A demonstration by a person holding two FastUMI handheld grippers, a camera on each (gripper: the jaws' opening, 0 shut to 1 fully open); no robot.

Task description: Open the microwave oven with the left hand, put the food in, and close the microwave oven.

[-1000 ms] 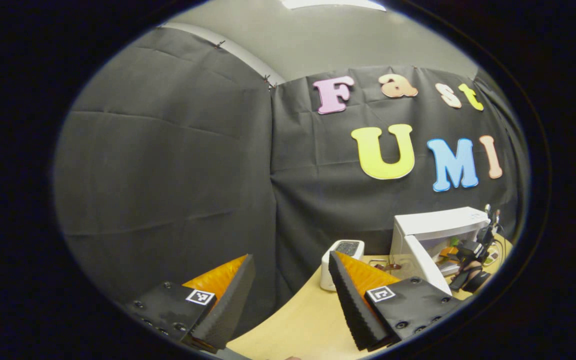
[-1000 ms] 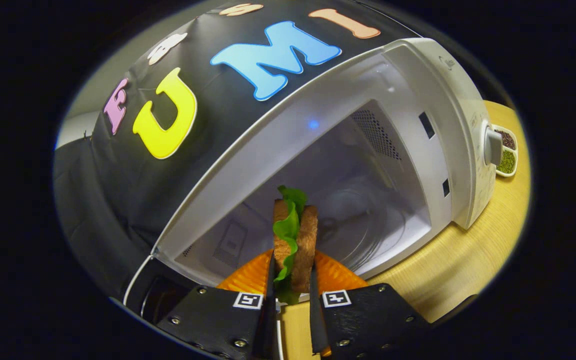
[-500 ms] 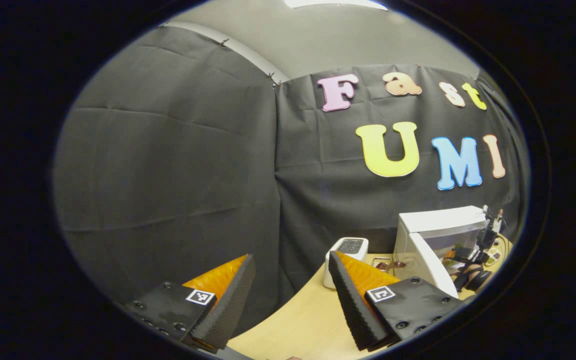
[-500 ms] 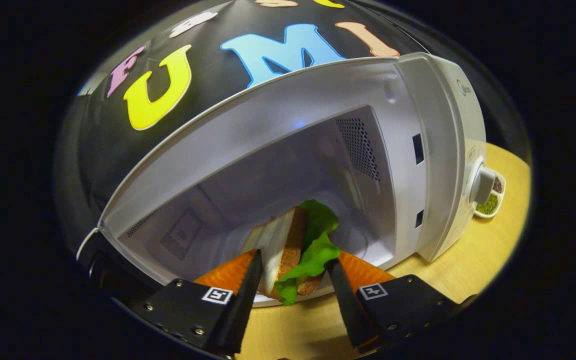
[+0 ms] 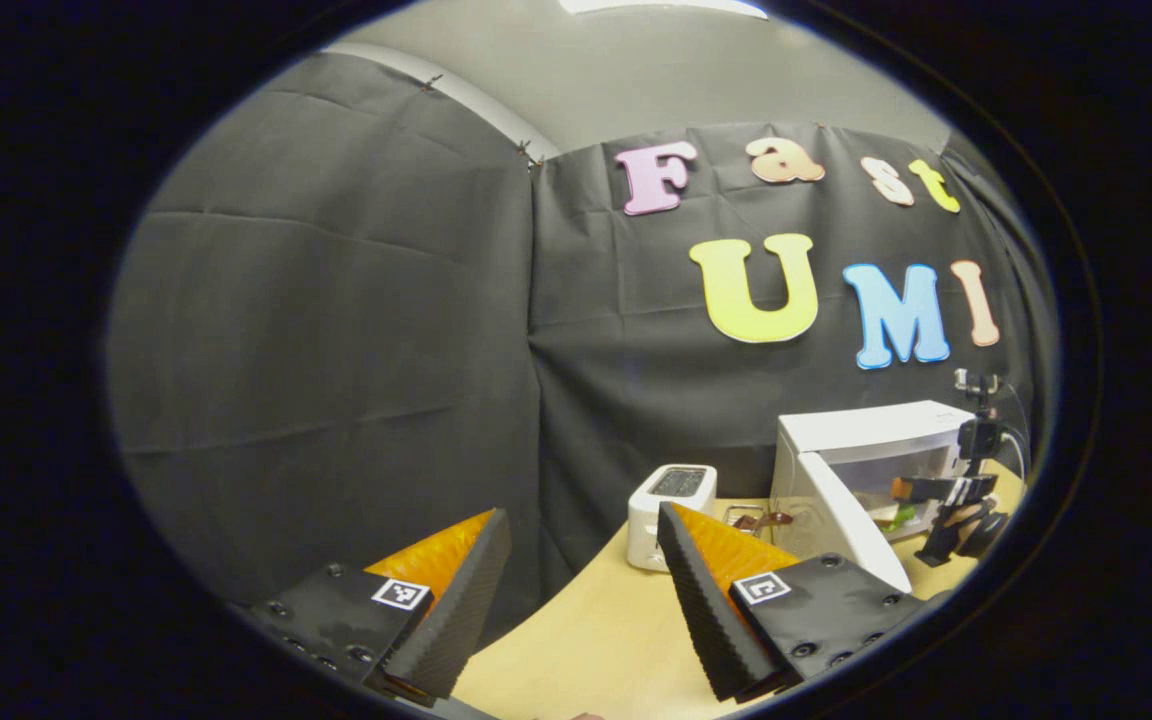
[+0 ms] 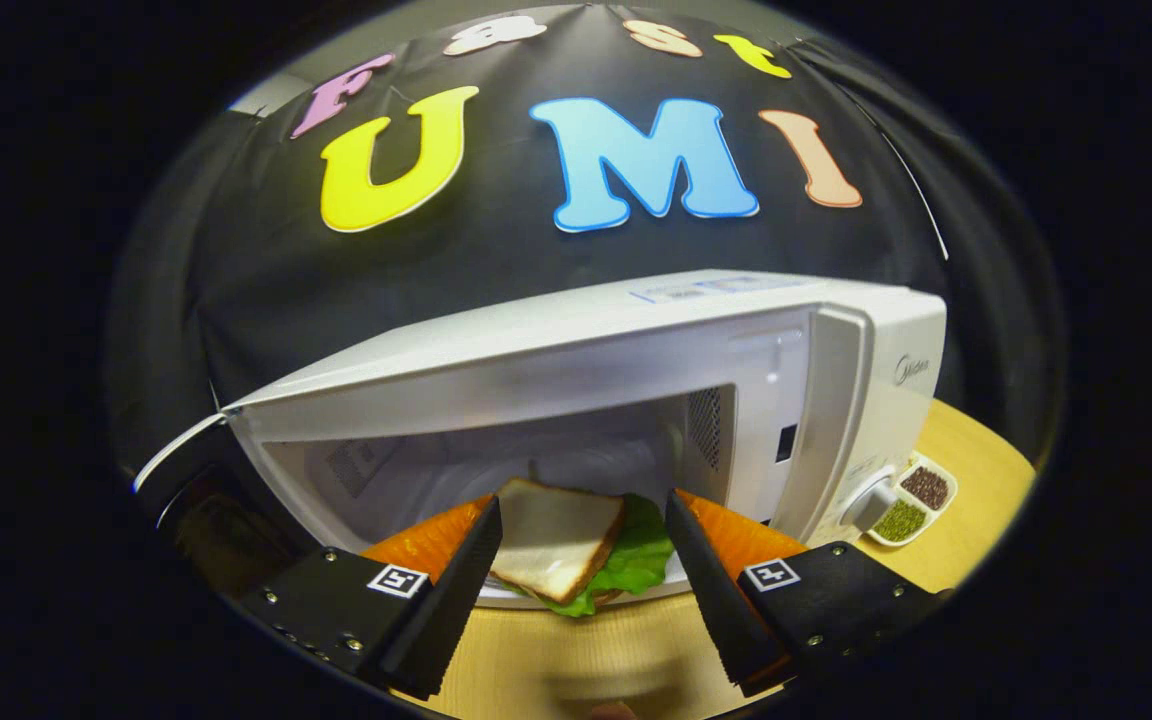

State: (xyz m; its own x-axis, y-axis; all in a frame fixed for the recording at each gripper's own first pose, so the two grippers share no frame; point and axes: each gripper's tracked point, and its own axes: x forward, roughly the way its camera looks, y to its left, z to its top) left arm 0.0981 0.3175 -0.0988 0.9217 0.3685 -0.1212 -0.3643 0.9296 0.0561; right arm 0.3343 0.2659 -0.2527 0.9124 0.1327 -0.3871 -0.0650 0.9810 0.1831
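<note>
Sandwich is in, door's next, and the door sits off to the right of the left tongs.

In the right gripper view the right tongs [image 6: 576, 560] are spread apart with nothing pinched, and the sandwich [image 6: 571, 548] lies flat at the front of the microwave [image 6: 636, 340] cavity, dead ahead between the fingers, its long side running roughly across the opening. In the left gripper view the left tongs [image 5: 576, 580] are also apart and empty, hanging low over the worktop [image 5: 596, 640] near its left edge, pointing at the booth wall. The open door [image 5: 851, 530] swings out toward them, well apart, ahead and to the right past the toaster [image 5: 671, 500]. I'd say the left hand is nearer that door, so it needs to swing right.
</note>
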